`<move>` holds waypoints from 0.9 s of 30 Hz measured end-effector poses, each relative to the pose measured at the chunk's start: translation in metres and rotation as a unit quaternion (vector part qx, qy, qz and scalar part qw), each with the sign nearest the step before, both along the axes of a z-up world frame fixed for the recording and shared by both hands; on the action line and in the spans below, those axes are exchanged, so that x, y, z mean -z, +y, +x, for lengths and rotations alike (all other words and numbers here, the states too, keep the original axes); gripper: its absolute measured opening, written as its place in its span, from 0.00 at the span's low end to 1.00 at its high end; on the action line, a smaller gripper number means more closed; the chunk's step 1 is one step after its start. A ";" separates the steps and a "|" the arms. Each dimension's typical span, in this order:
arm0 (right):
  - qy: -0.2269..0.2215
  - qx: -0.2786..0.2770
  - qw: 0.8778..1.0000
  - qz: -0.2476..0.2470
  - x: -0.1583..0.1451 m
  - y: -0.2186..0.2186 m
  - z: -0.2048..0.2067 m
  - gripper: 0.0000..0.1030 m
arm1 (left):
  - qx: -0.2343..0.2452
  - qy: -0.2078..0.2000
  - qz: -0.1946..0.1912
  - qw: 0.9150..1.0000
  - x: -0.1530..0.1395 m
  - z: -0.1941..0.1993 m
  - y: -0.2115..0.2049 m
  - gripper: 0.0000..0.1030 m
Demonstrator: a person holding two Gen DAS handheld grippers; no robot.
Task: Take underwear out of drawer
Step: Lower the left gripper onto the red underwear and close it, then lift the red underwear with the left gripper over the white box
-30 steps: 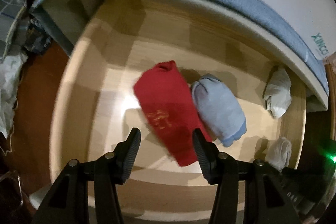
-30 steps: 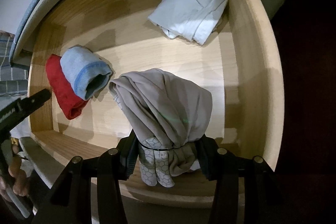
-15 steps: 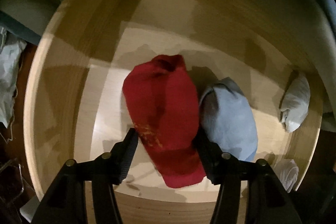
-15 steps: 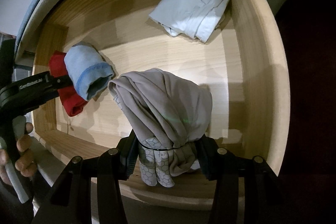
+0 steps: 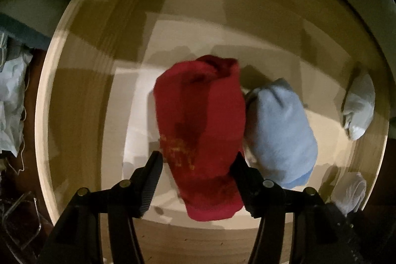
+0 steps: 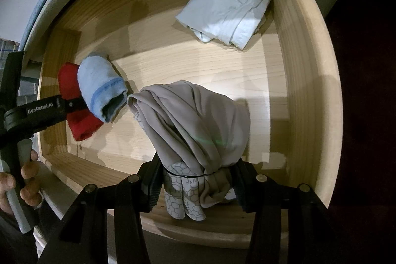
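I'm holding the left claw [image 5: 196, 172] wide open, pointing down, fingers straddling the red roll [image 5: 200, 130] on the drawer [image 5: 74, 90] floor. The roll's long axis is running straight ahead between the fingers; the blue roll [image 5: 279, 130] is touching it on the right. My right claw [image 6: 195, 180] is gripping the grey bundle [image 6: 198, 123] over the front edge.
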State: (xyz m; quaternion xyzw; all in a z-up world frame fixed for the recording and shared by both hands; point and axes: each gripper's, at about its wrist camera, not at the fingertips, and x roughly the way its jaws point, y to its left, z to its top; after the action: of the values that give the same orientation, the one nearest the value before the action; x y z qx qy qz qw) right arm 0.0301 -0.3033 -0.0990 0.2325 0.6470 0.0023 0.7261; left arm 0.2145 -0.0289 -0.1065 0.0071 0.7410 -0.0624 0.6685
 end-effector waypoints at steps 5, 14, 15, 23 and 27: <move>0.000 0.000 1.000 0.000 0.000 0.000 0.000 0.44 | 0.035 -0.007 0.021 0.999 -0.002 -0.006 -0.003 0.56; 0.000 0.000 1.000 0.000 0.000 0.000 0.000 0.44 | 0.063 0.019 0.033 0.997 0.003 -0.011 -0.011 0.53; 0.000 0.000 1.000 0.001 0.000 0.000 0.000 0.44 | 0.064 0.019 0.033 0.997 0.004 -0.011 -0.008 0.53; 0.000 0.000 1.000 0.000 0.000 0.001 0.000 0.44 | 0.064 0.015 0.021 0.998 0.007 -0.010 0.006 0.43; 0.000 -0.001 1.000 0.000 0.001 0.001 0.001 0.44 | 0.070 0.002 0.026 0.997 0.009 -0.019 0.004 0.34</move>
State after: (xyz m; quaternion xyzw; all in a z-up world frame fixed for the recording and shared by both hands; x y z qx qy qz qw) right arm 0.0307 -0.3026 -0.0997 0.2319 0.6475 0.0027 0.7259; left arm 0.1952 -0.0247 -0.1157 0.0765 0.7414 -0.0900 0.6606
